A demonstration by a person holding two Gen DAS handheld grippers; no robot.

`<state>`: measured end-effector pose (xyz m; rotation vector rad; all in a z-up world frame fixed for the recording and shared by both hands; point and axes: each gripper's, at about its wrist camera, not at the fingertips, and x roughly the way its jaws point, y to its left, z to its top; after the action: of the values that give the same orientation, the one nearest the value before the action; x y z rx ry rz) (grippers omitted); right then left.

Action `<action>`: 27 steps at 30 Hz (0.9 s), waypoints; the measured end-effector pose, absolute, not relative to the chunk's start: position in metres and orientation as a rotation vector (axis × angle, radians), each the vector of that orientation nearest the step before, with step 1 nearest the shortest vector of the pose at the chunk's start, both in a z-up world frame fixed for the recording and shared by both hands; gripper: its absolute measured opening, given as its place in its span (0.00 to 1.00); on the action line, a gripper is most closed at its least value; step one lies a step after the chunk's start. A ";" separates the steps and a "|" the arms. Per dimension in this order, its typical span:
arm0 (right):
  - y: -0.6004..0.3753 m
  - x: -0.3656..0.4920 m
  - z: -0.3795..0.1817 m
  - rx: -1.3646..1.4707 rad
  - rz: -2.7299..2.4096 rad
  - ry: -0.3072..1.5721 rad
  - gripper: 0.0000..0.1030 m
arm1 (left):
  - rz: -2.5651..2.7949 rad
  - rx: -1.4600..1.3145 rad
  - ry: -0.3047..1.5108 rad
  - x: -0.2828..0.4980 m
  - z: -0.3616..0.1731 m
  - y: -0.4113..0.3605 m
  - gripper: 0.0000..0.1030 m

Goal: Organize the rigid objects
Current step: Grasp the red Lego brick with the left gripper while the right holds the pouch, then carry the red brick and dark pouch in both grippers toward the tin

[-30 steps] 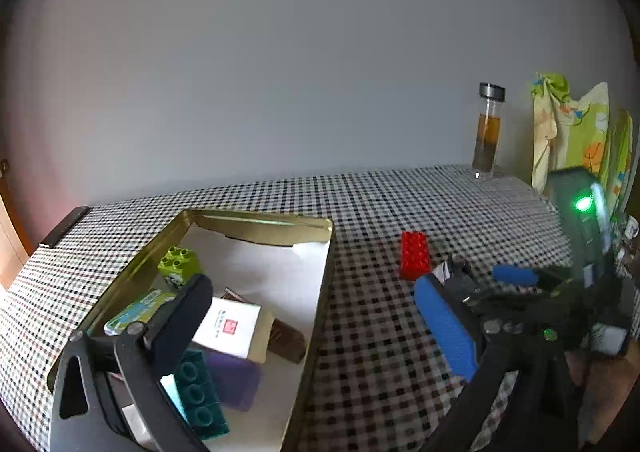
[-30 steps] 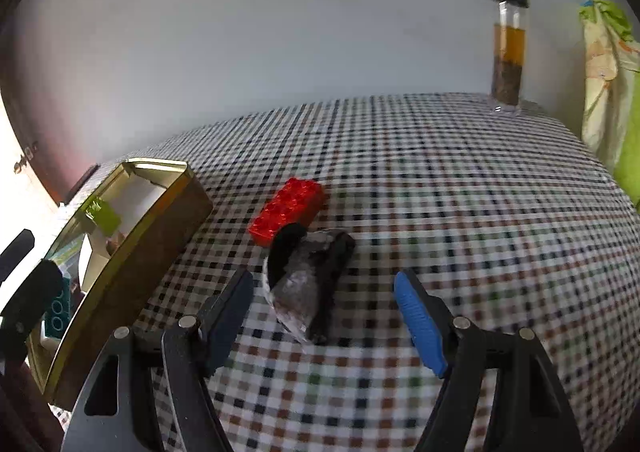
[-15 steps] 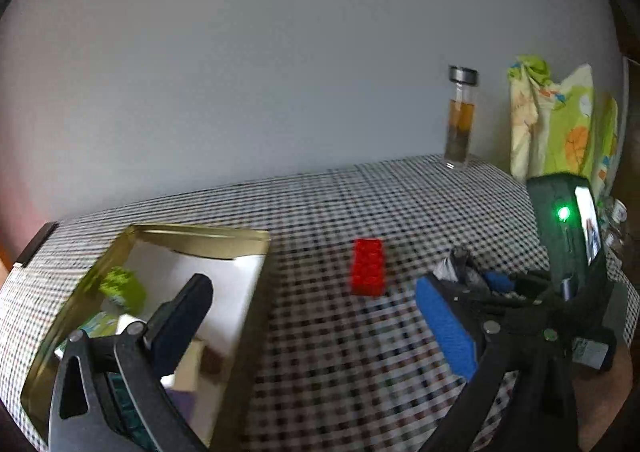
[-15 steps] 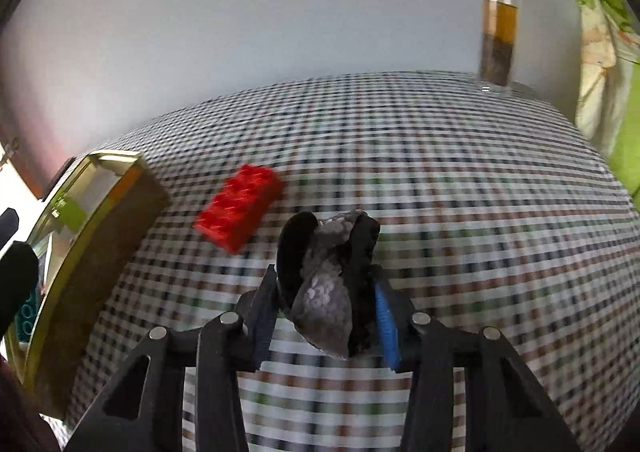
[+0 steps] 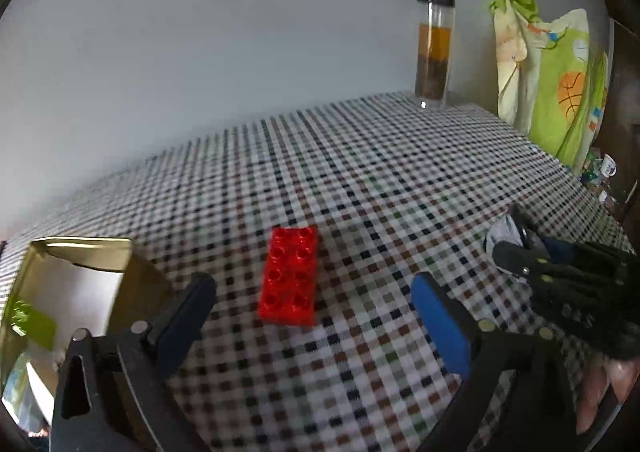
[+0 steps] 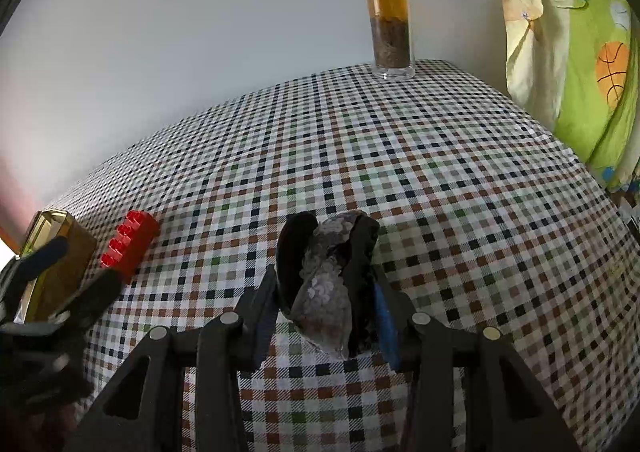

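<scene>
Since a second ago our left tongs have swung away from the gold tin and now hang open over the red brick, while our right tongs have shut on the dark grey lump that then lay free on the table. Starting at the left, the tin sits at the table's left edge with a green block visible inside; both loose pieces belong there, we judge. The brick lies flat, studs up, just right of the tin, its long axis pointing away from us and roughly centred between the left fingers. To take it well, we should lower the left tongs until the pads flank its two long sides, close squarely so it does not twist out, then carry it the short way left over the tin's rim. Further right, the lump is pinched upright between the right fingers; whether it has cleared the cloth we cannot tell. Its surface looks uneven, so we should keep firm pressure and lift straight before travelling. Since both loads head for the same tin, we should let the left go first to avoid the tools crossing. At the far right, the glass bottle and the hanging cloth stand well apart from our path.
</scene>
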<state>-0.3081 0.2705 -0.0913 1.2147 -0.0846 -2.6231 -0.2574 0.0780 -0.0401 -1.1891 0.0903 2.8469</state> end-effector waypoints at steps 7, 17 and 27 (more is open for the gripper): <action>0.262 -0.310 -0.088 1.220 -2.632 -0.048 0.44 | 2.836 -1.253 0.085 -0.273 -0.051 0.076 0.90; 0.255 -0.308 -0.092 1.227 -2.660 0.024 0.45 | 2.754 -1.315 0.027 -0.278 -0.063 0.069 0.30; 0.254 -0.306 -0.090 1.215 -2.683 0.032 0.44 | 2.794 -1.239 0.133 -0.262 -0.054 0.084 0.30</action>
<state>-0.3056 0.2541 -0.0899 1.2154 0.0315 -2.6830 -0.2619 0.0840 -0.0545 -1.2390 0.1330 2.7944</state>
